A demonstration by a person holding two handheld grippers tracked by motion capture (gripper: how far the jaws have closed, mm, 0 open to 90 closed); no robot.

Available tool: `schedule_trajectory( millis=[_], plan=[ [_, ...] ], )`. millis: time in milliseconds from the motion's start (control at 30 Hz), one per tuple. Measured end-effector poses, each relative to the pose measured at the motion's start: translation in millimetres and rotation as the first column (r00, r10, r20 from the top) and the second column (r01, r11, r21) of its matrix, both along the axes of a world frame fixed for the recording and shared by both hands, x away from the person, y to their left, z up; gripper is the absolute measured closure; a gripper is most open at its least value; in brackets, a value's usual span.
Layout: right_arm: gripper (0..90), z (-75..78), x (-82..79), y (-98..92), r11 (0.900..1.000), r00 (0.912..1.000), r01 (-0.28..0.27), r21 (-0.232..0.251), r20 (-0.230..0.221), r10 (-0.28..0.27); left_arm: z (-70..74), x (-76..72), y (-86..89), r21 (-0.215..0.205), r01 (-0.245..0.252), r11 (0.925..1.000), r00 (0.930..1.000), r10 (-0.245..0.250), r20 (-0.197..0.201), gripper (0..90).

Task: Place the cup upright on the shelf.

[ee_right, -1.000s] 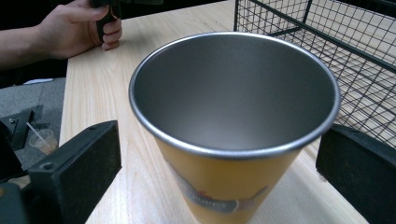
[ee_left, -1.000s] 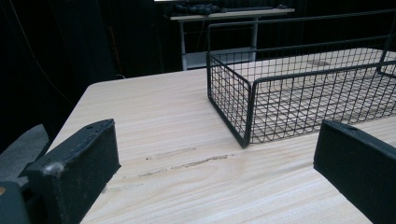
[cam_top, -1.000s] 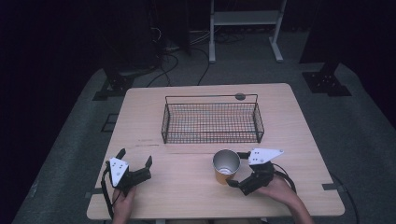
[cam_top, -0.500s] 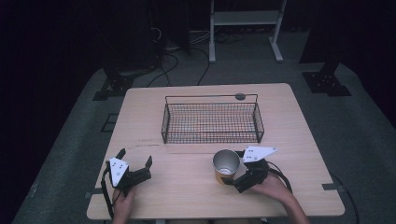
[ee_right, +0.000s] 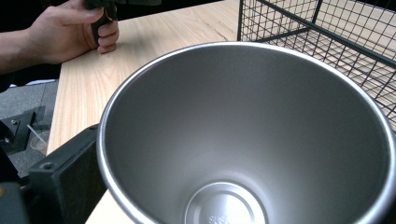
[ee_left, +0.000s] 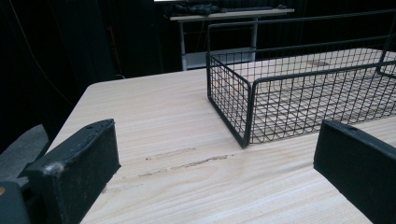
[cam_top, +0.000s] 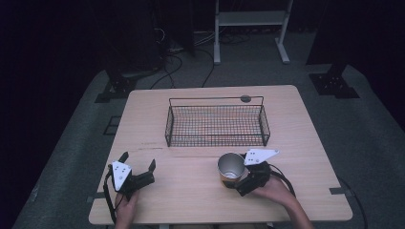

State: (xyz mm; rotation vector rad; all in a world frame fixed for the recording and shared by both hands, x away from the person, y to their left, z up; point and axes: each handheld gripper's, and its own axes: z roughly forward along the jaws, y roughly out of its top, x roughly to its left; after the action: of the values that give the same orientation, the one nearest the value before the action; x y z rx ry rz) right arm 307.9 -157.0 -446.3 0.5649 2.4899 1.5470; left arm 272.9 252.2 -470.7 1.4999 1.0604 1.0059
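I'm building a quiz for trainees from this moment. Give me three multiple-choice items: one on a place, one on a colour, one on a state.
1. Where does the metal cup stand?
A. inside the wire basket
B. on the table, on the person's side of the wire basket
C. on the floor

2. What colour is the basket?
A. black
B. white
C. red

3. How are the left tongs?
A. shut on the cup
B. shut on the basket rim
C. open, holding nothing

Answers: 1 B, the high view shows it before the basket; 2 A, dark wire throughout; 3 C, bare table between the jaws.
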Motion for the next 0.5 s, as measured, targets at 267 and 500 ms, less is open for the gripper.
schedule_trajectory(
  millis=[267, 500],
  plan=[
    [0.0, 1.3, 1.0, 5.2, 1.000, 0.9999, -0.016, -0.007, -0.001, 0.016, 0.0, 0.1, 0.2, -0.001, 0.001, 1.0000, 1.0000, -0.001, 0.000, 0.0],
    [0.0, 2.9, 1.7, 7.3, 1.000, 0.9998, -0.017, -0.014, 0.008, 0.017, 0.0, 0.0, 0.3, -0.001, 0.002, 1.0000, 1.0000, -0.002, 0.000, 0.0]
  ],
)
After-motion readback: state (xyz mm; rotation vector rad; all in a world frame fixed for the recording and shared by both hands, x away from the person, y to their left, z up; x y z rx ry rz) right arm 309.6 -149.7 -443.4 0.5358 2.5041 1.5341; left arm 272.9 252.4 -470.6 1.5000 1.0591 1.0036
